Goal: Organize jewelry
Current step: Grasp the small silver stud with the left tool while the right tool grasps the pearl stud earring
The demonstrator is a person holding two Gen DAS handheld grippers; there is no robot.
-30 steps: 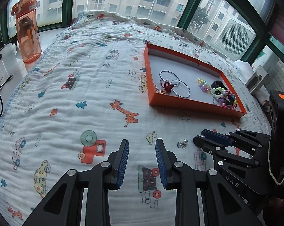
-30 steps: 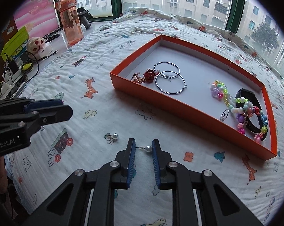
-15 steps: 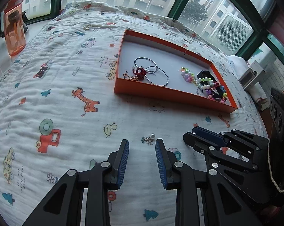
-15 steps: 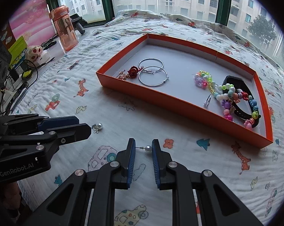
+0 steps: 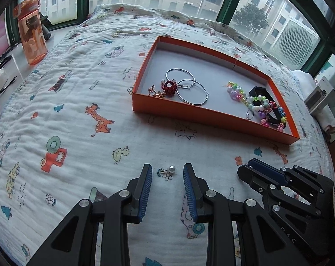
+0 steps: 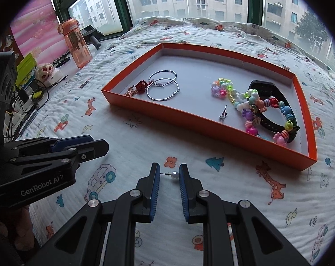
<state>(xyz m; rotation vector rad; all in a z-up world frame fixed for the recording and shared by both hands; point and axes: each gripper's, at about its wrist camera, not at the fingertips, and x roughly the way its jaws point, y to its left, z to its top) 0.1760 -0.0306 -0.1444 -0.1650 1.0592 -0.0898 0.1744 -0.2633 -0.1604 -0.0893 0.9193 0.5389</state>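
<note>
A pearl stud earring [image 5: 172, 169] lies on the cartoon-print blanket, between the fingers of my open left gripper [image 5: 167, 175], with neither pad touching it. My right gripper [image 6: 169, 175] is shut on a second pearl stud [image 6: 175, 174], holding it just above the blanket in front of the orange tray [image 6: 189, 119]. The tray [image 5: 211, 115] holds two silver hoops [image 5: 190, 90], a red flower ring [image 5: 169, 87], beaded bracelets [image 6: 251, 102], a black band [image 6: 269, 90] and a small silver piece [image 6: 223, 113]. The right gripper [image 5: 247, 168] shows beside the left one, and the left gripper [image 6: 98, 145] shows at the left of the right wrist view.
An orange water bottle [image 5: 32, 37] stands on the sill at the far left, also in the right wrist view [image 6: 76, 44]. Cables, a skull toy [image 6: 44, 69] and small devices crowd the ledge left of the bed. Windows run behind the bed.
My left gripper has moved over to the loose pearl stud, which now lies between its fingers. My right gripper has carried its stud nearer the tray's front wall.
</note>
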